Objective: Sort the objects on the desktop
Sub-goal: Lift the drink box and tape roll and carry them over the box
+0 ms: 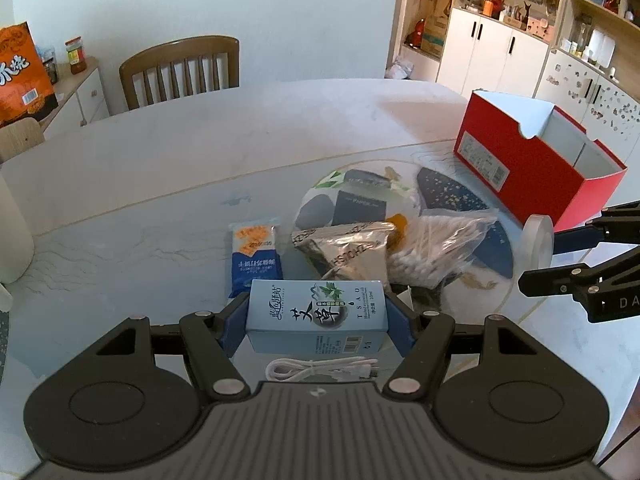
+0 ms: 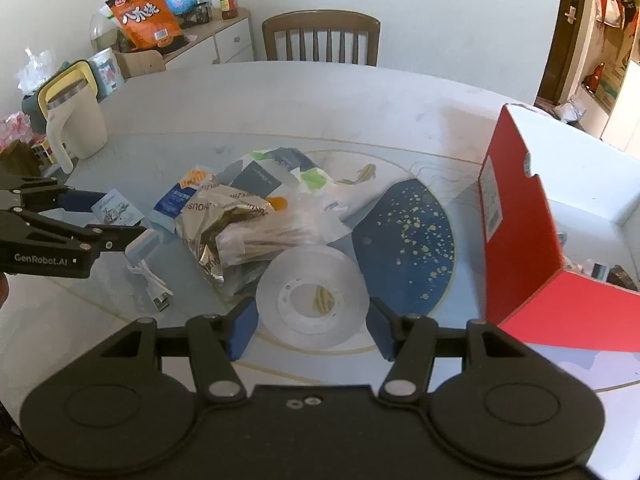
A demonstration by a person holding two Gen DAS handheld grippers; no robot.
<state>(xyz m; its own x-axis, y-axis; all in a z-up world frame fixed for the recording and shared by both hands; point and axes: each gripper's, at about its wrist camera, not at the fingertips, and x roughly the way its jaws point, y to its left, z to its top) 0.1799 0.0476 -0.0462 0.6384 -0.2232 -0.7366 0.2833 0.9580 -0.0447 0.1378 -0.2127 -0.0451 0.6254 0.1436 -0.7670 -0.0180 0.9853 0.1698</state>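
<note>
The left gripper [image 1: 318,322] is pinching a pale blue carton [image 1: 317,317]; the right gripper [image 2: 311,326] is clamping a clear tape roll [image 2: 312,298] beside the red box [image 2: 520,240].

The black left gripper [image 1: 318,322] with blue pads points steeply down, its jaws clamped on the ends of a pale blue printed carton [image 1: 318,316]; the matching black right gripper [image 2: 311,322], at its three o'clock, angles down likewise, pads pressing a clear tape roll [image 2: 312,298].
</note>
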